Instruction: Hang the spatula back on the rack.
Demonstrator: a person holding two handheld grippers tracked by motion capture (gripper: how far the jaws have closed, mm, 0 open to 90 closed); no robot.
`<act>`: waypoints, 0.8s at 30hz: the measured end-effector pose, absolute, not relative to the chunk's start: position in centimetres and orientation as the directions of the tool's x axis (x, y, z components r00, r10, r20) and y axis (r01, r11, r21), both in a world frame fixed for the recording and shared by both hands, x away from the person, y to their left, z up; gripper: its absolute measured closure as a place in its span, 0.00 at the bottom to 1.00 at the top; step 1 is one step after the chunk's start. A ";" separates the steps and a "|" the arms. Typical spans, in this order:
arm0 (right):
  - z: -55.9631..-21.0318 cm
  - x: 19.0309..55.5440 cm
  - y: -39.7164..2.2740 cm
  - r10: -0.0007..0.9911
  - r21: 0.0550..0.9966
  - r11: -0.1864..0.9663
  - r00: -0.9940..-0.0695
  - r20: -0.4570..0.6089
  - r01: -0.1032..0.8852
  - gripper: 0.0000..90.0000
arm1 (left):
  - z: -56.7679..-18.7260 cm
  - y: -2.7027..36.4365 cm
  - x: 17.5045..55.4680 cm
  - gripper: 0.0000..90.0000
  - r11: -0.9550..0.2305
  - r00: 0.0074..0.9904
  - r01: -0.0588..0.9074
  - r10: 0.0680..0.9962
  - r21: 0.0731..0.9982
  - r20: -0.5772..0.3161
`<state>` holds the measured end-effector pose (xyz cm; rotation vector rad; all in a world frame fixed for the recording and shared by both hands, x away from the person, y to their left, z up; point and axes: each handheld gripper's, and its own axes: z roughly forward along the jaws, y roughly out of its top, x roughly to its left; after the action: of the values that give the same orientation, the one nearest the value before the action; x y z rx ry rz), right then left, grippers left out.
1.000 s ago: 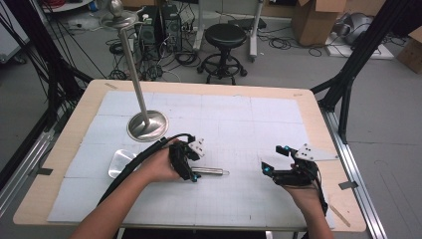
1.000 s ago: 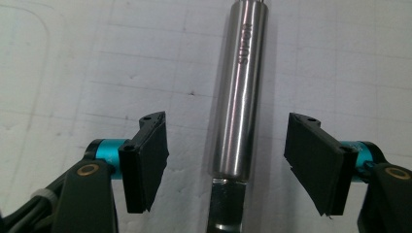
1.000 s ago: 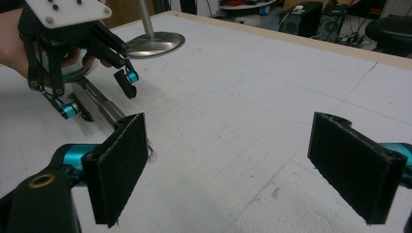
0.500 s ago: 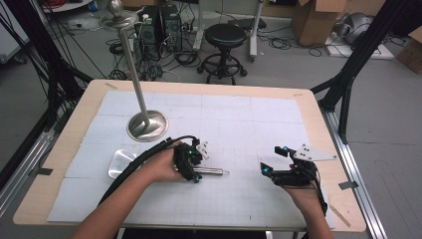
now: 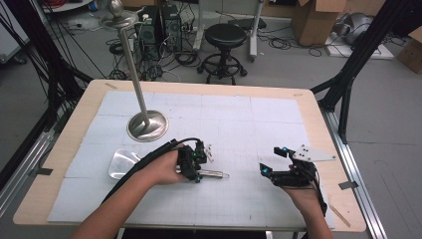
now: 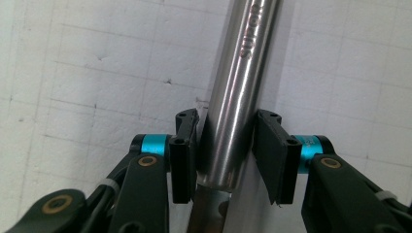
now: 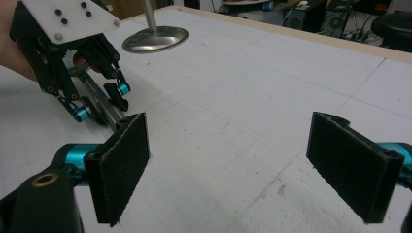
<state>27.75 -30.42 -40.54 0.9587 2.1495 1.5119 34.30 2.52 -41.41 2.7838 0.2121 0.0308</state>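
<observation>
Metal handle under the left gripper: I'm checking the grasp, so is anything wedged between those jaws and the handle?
Nothing visible is. In the left gripper view the metal handle lies between the pads of the left gripper, which have just been closing; one pad meets bare steel, the other stands close.

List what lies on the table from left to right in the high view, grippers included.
Flat shiny scoop blade → round base of the metal stand → left gripper closing on the metal handle → right gripper, jaws open.
</observation>
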 end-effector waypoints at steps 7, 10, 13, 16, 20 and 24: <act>-40.6 27.7 -30.3 0.694 0.919 0.210 -0.713 0.100 0.333 0.17 | -41.4 2.6 34.1 0.72 -0.933 0.994 0.092 0.104 0.347 0.016; -40.6 27.8 -30.4 0.694 0.919 0.209 -0.713 0.101 0.334 0.17 | -41.3 2.5 33.8 0.74 -0.938 0.997 0.029 0.050 0.346 0.052; -40.7 27.8 -30.4 0.690 0.918 0.208 -0.716 0.107 0.338 0.17 | -41.3 2.4 33.6 0.76 -0.938 0.997 0.030 0.053 0.346 0.058; -40.7 27.8 -30.4 0.693 0.917 0.208 -0.713 0.108 0.341 0.17 | -41.1 2.6 33.7 0.77 -0.933 0.995 0.072 0.091 0.353 0.037; -40.7 27.8 -30.4 0.692 0.917 0.208 -0.714 0.108 0.340 0.17 | -40.5 3.0 33.8 0.77 -0.922 0.994 0.082 0.103 0.379 0.037; -40.8 27.9 -30.5 0.693 0.920 0.206 -0.713 0.104 0.335 0.17 | -39.1 4.0 33.8 0.77 -0.897 0.991 0.094 0.127 0.432 0.049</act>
<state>27.87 -30.48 -40.79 0.9636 2.1554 1.5100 33.80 3.98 -39.10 2.6923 0.1574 0.1047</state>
